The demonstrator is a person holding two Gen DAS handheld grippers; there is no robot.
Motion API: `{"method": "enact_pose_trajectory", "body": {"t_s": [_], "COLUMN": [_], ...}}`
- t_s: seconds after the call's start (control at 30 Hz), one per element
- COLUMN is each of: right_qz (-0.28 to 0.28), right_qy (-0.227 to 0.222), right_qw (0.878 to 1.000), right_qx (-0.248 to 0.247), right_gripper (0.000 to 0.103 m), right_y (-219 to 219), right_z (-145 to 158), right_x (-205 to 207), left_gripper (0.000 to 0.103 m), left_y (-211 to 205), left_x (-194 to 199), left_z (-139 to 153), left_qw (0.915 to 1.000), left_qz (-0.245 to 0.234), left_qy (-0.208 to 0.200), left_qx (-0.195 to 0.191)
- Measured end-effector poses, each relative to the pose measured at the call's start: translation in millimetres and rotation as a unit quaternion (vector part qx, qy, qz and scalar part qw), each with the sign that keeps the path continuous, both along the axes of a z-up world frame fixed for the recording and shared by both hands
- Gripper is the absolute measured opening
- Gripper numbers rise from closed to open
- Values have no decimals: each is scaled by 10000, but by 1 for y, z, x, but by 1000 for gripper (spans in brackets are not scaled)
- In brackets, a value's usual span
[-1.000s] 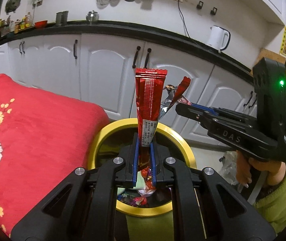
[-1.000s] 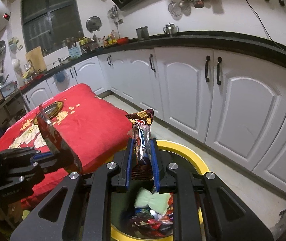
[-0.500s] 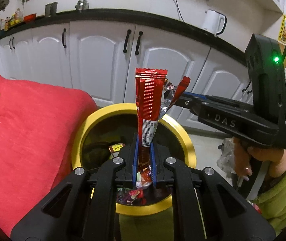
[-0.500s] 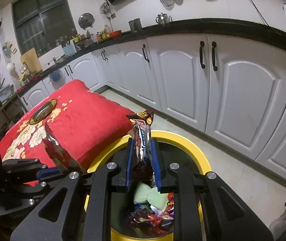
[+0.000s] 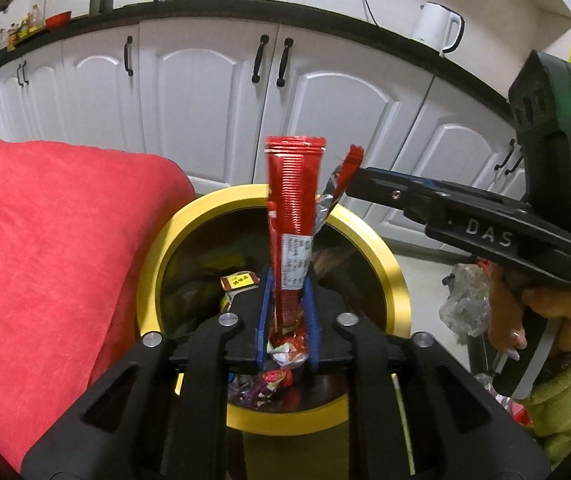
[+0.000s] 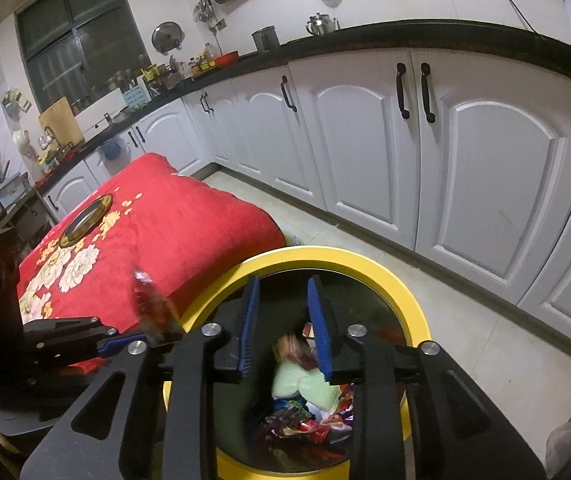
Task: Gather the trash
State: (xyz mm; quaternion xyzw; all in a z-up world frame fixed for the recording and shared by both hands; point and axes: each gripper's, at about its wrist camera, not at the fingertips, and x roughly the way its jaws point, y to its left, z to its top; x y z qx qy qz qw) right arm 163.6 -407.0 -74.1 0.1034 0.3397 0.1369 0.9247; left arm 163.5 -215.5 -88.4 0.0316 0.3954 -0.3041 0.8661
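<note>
We read "DAS" on our right gripper (image 5: 359, 178); both jaws are opening, the left gripper (image 5: 285, 280) around a red wrapper (image 5: 295, 200), over the yellow bin (image 5: 389, 264).

From my left wrist view I read "DAS" in pale capitals along the side of the right tool (image 5: 355, 184). The white label panel on the red wrapper (image 5: 294, 208) carries print too small to read (same for the poster on the far wall).
</note>
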Motion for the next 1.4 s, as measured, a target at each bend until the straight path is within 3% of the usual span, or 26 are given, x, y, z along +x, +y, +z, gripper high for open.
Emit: {"method": "enact_pose_trajectory", "body": {"t_s": [0.17,0.23,0.27,0.4,0.5,0.63,0.83,1.07,1.2,1.4], "right_qz": [-51,-74,-73,-89,-73,-77,-34,178,325,523], "right_qy": [-12,-14,-22,-86,-129,-220,-375,-613,-934,-1361], "right_qw": [10000,10000,10000,9999,9998,9996,9991,9976,9947,9883], "right_qx": [25,21,9,-68,-119,-159,-215,-282,-276,-450], "right_gripper": [33,36,37,51,54,66,78,84,96,97], "right_y": [-2,-4,-4,-6,-6,-6,3,30,52,85], "right_z": [0,1,1,4,7,13,25,38,49,62], "right_x": [-1,-2,-3,-6,-11,-18,-28,-41,-54,-69], "left_gripper": [33,47,49,67,80,91,92,92,92,92], "left_y": [1,4,6,11,16,25,48,85,104,135], "left_x": [3,3,3,3,2,1,-3,-15,-29,-52], "left_z": [-2,-1,-1,3,7,14,31,54,65,76], "left_qw": [9999,9999,9998,9995,9992,9984,9949,9863,9813,9722], "left_qz": [93,142,173,290,386,549,944,1495,1707,2022], "left_qy": [26,13,11,-54,-85,-148,-355,-688,-880,-1175], "left_qx": [58,62,54,53,24,-2,-62,-136,-145,-139]}}
